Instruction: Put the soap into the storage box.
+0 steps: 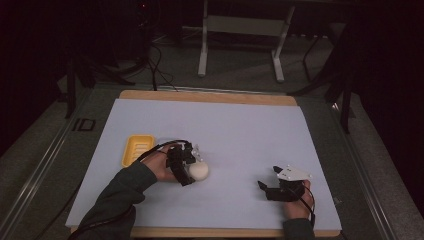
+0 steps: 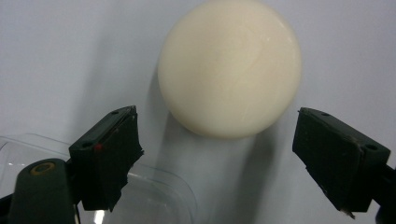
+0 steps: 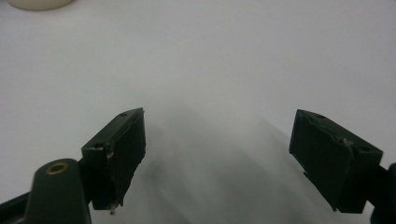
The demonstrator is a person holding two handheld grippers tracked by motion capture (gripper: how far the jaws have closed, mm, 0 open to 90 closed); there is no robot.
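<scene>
from above we look forward and down over the whole table; both gripper views sit close over it, sharing the cream ball.

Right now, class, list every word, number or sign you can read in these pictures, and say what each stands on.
"ID": dark letters on the grey floor strip left of the table.
Nothing readable on the cream ball, the yellow tray or either tool.
</scene>
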